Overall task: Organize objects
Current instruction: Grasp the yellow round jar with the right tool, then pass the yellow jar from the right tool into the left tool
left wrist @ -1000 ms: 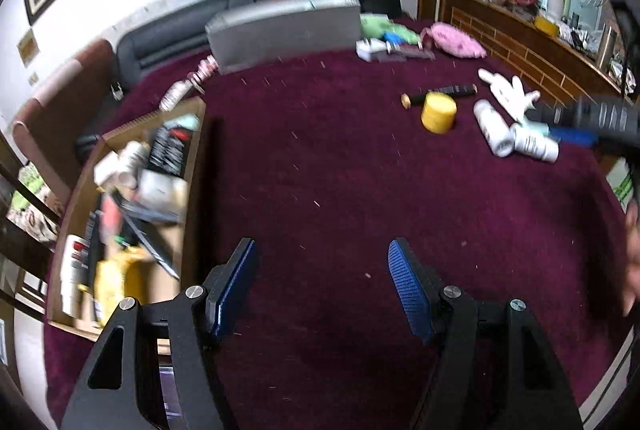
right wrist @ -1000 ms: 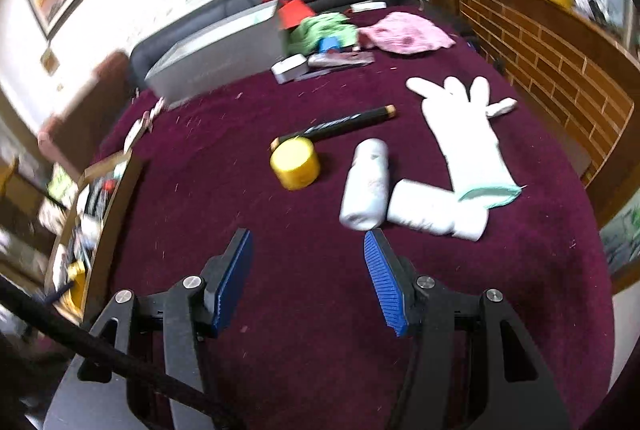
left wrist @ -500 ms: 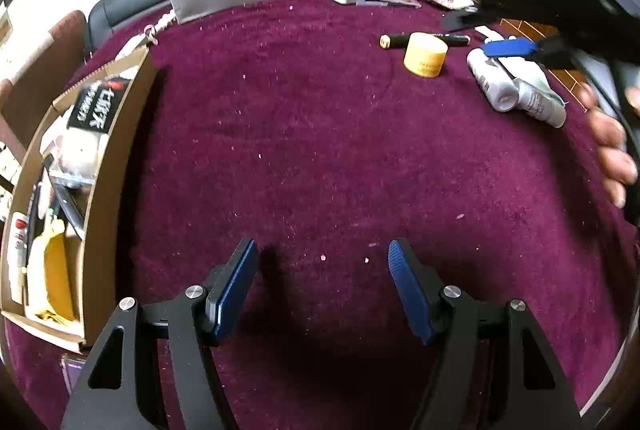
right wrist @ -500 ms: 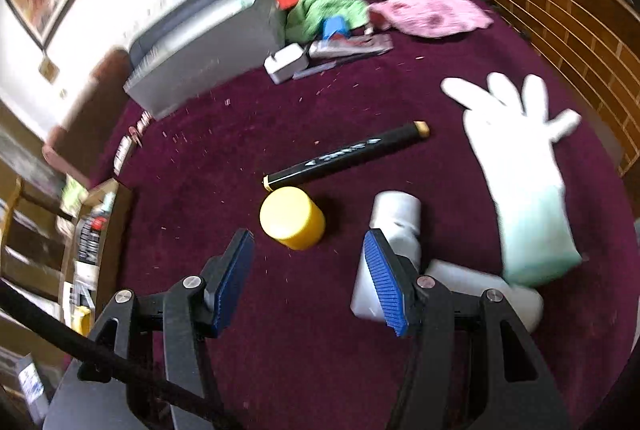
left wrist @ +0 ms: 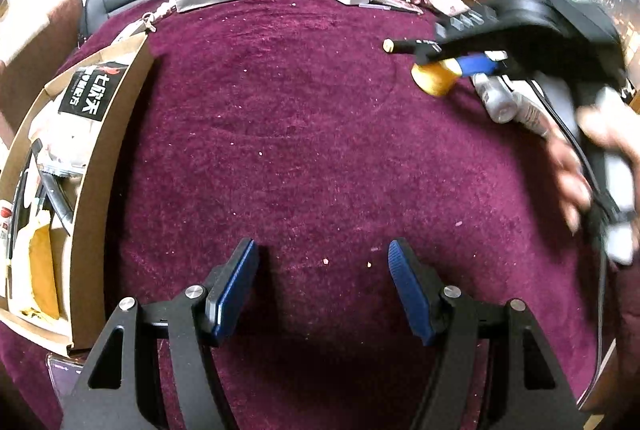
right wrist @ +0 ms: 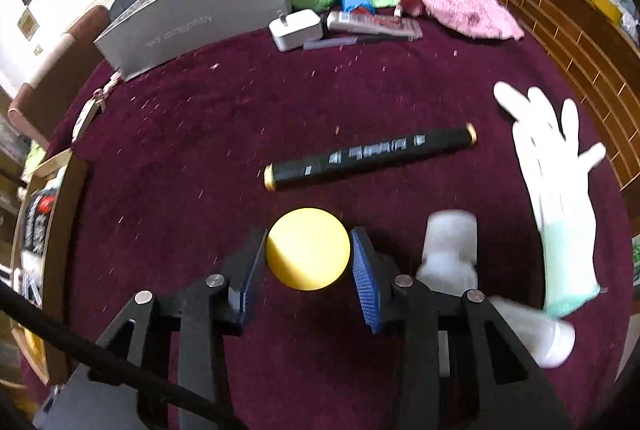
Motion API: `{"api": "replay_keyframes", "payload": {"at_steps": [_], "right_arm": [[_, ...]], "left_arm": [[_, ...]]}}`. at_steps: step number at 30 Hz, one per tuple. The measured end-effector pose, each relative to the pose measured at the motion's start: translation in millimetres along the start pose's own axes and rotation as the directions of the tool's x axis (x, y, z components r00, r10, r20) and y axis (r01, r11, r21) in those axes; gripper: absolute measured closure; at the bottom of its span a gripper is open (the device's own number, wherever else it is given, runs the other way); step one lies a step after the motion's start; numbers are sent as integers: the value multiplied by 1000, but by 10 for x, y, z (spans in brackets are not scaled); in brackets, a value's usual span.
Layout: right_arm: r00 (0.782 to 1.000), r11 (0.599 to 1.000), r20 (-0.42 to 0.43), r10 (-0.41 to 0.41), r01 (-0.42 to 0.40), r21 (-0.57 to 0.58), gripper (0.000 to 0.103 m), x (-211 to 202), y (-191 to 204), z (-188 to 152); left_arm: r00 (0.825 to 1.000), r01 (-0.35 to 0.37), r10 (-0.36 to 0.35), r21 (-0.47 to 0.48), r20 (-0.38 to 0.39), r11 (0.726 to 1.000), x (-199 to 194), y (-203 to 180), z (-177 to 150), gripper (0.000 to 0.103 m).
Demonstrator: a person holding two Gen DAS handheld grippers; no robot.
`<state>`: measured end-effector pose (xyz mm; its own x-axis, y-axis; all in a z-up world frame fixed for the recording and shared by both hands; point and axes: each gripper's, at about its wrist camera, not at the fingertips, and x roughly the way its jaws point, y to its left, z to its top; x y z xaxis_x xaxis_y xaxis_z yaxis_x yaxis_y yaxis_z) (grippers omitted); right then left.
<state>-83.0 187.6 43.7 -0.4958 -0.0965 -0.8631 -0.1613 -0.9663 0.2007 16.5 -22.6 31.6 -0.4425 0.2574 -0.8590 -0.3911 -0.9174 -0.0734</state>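
Yellow cap [right wrist: 307, 248], light, rigid, likely slick, sits pinched by its round sides in my just-closing right claw [right wrist: 309, 258].

desk [right wrist: 200, 134] | box [left wrist: 100, 166]: left edge | jar [right wrist: 308, 248]: centre-right | marker [right wrist: 370, 158]: just behind jar | bottles [right wrist: 452, 250]: right of jar | glove [right wrist: 556, 190]: far right

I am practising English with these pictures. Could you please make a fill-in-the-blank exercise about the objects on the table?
1. The right gripper has closed around the ____ jar.
2. Just beyond the jar lies a black ____ with gold ends.
3. The white glove lies to the ____ of the marker.
4. The left gripper holds ____.

Missing words: yellow; marker; right; nothing
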Motion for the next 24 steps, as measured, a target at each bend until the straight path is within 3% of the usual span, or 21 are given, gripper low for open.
{"api": "replay_keyframes", "payload": {"at_steps": [6, 10, 12, 14, 15, 17, 19, 24], "right_arm": [[987, 991, -88, 133, -135, -17, 65, -302, 8, -537], [955, 966, -164, 246, -256, -41, 62, -447, 93, -904], [945, 954, -142, 293, -300, -28, 62, -570, 46, -910], [964, 964, -23, 265, -265, -16, 57, -784, -98, -758], [972, 972, 15, 235, -235, -3, 47, -840, -162, -696], [988, 992, 99, 117, -122, 43, 44, -933, -339, -509], [992, 995, 114, 60, -69, 77, 44, -891, -457, -359], [999, 989, 50, 4, -11, 145, 44, -557, -653, -121]], "left_arm": [[1000, 21, -20, -30, 22, 999, -45, 81, 47, 42], [999, 37, -36, -44, 19, 998, -33, 93, 44, 42], [999, 43, -42, -38, 30, 998, -77, 76, 26, 42], [998, 53, -51, -35, 39, 998, -126, 55, 12, 42], [997, 58, -57, -33, 44, 998, -148, 49, 10, 42], [996, 72, -71, -28, 50, 997, -171, 37, 13, 42], [994, 92, -91, -20, 57, 996, -189, 10, 17, 42], [992, 111, -111, 16, 52, 994, -174, -107, 43, 42]]}}
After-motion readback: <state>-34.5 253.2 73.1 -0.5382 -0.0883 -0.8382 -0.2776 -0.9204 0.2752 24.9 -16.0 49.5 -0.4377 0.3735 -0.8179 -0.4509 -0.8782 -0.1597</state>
